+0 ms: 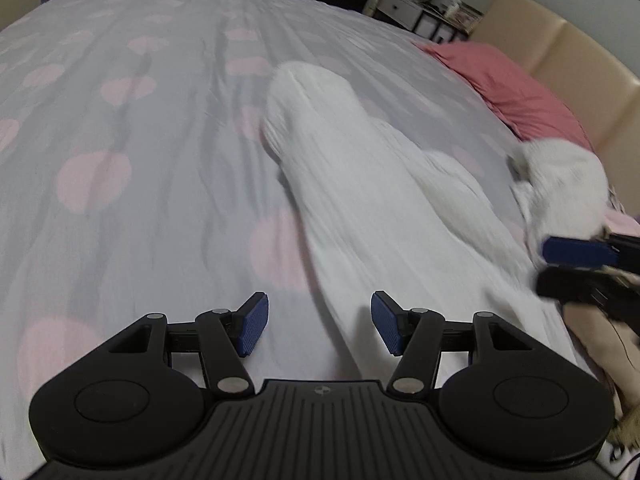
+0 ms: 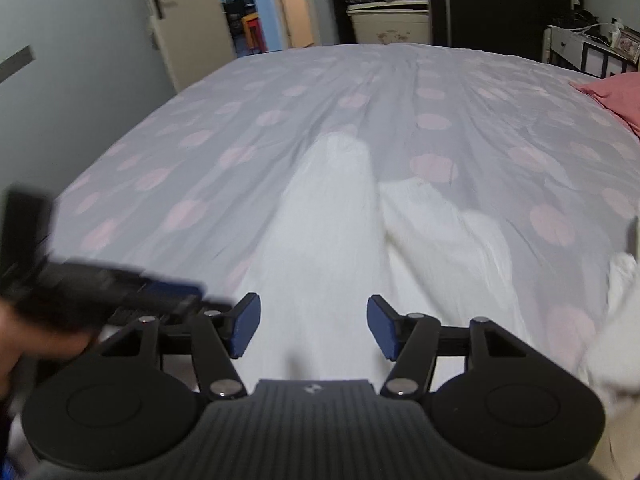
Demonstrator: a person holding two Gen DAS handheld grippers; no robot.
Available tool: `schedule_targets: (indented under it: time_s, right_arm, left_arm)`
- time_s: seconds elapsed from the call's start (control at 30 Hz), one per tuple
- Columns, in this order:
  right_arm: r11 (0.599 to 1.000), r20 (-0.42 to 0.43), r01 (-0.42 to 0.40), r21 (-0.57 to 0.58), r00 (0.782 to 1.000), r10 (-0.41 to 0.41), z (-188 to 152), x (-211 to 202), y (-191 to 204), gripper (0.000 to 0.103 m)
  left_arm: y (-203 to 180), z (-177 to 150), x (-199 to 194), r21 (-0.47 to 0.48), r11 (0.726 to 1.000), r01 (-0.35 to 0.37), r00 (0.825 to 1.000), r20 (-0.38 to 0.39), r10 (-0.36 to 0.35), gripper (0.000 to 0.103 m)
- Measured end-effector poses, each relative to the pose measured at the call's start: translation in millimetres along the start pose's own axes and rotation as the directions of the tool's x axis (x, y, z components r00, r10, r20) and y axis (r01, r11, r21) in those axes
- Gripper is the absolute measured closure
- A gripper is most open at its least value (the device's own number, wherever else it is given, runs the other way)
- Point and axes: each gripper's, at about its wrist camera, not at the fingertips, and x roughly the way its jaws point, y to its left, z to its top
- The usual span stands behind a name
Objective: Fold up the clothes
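Pretty dim indoor light here, flat and greyish, no hard shadows on the bed (image 2: 400, 92) anywhere. Heavy fisheye bend curves the room at the edges with dark corners. Lots of motion smear: the white garment (image 1: 360, 200) is soft and streaky, the other hand-held gripper (image 2: 120, 288) is a dark blur, while the doorway (image 2: 244, 12) glows brighter blue

My left gripper (image 1: 319, 322) hangs over the bed (image 1: 120, 140) with its blue pads spread wide and nothing between them; a white garment (image 1: 352, 184) lies blurred on the grey, pink-spotted cover, running away from me; my right gripper (image 1: 560, 268) enters at the right edge beside the cloth, its grip unclear; a pink pillow (image 1: 508, 88) sits against the beige headboard (image 1: 580, 52).
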Motion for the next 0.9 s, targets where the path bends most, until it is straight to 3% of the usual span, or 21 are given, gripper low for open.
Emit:
schedule_targets:
  time_s: [0.27,0.47,0.5,0.53,0.57,0.73,0.9]
  right_arm:
    - [0.996,-0.011,0.015,0.091,1.0,-0.014,50,81,-18,0.04]
    - [0.986,-0.026,0.014,0.165,1.0,-0.009,84,136,-30,0.039]
    - [0.986,-0.039,0.015,0.166,0.999,-0.008,88,144,-30,0.041]
    - [0.99,-0.059,0.015,0.14,0.998,-0.006,89,147,-26,0.083]
    - [0.994,-0.062,0.011,0.104,0.998,-0.004,90,147,-22,0.099]
    - [0.998,0.07,-0.048,0.039,0.997,0.045,104,109,-24,0.099]
    - [0.996,0.146,0.02,0.089,0.989,-0.033,112,69,-67,0.099]
  left_arm:
    - [21,-7,16,-0.023,0.998,0.065,0.998,0.03,-0.064,0.047]
    - [21,-10,19,0.02,0.996,0.089,0.996,0.022,-0.089,0.048]
    - [24,-10,18,-0.001,0.995,0.103,0.994,0.025,-0.102,0.048]
    - [27,-10,18,-0.02,0.993,0.116,0.993,0.029,-0.115,0.048]
    - [30,-10,18,-0.037,0.991,0.129,0.991,0.033,-0.127,0.048]
    - [37,-10,16,-0.07,0.985,0.16,0.987,0.04,-0.158,0.048]
    - [35,-9,17,-0.091,0.985,0.15,0.988,0.043,-0.146,0.048]
